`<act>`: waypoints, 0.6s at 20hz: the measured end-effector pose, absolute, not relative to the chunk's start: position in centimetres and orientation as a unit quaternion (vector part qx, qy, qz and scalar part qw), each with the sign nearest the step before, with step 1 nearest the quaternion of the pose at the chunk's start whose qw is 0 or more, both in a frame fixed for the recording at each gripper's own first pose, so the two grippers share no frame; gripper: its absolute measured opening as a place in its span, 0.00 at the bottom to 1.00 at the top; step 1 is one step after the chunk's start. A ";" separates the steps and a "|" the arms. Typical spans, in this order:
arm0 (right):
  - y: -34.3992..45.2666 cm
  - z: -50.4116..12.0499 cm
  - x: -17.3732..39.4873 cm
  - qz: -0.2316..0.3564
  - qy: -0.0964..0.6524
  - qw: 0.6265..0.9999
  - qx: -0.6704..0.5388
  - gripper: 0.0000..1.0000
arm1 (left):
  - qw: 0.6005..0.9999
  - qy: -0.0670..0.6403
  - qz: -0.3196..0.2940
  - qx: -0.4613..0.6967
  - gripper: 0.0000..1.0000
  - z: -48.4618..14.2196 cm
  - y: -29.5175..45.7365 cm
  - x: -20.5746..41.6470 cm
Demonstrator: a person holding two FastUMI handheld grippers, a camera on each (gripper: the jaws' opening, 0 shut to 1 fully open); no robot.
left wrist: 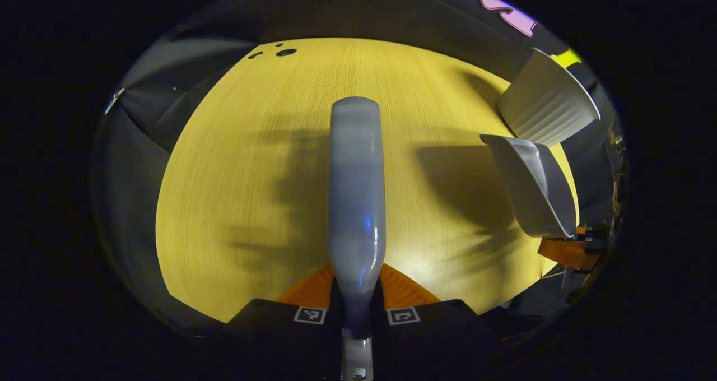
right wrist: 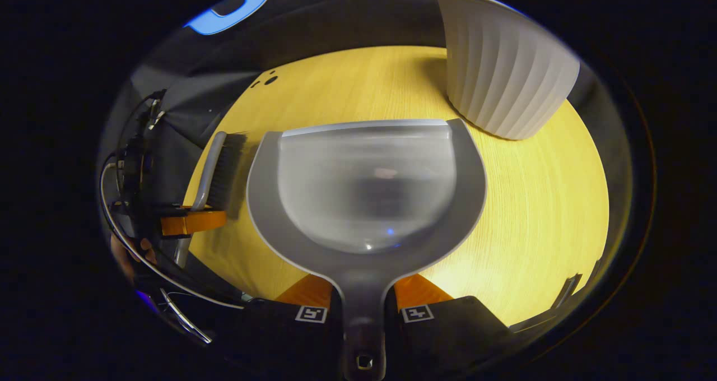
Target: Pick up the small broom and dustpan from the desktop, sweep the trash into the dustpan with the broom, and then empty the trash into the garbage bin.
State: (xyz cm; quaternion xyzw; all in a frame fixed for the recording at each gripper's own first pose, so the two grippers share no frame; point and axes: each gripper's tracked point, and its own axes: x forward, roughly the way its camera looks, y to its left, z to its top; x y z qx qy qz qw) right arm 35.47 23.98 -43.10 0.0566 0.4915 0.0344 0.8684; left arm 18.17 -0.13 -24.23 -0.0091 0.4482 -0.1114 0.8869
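My left gripper [left wrist: 357, 291] is shut on the handle of the small grey broom [left wrist: 356, 190], whose back runs straight ahead over the yellow wooden desktop [left wrist: 252, 162]. My right gripper [right wrist: 363, 300] is shut on the handle of the grey dustpan [right wrist: 367, 185], held level above the desk with its pan looking empty. In the right gripper view the broom [right wrist: 215, 171] shows dark bristles at the left, with the left gripper [right wrist: 187, 222] around it. The left gripper view has the dustpan [left wrist: 532, 185] at the right. The white ribbed garbage bin [right wrist: 501, 61] stands just beyond the dustpan's far right corner.
The bin [left wrist: 546, 103] sits at the desk's far right edge in the left gripper view. Small dark holes [left wrist: 283, 51] mark the desk's far left corner. A cable [right wrist: 131, 241] loops by a person's hand at the left of the right gripper view.
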 end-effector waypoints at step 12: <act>23.8 -46.9 37.1 -0.001 0.528 0.849 0.035 0.36 | 0.862 0.499 -0.090 -0.006 0.26 -26.6 0.2 20.1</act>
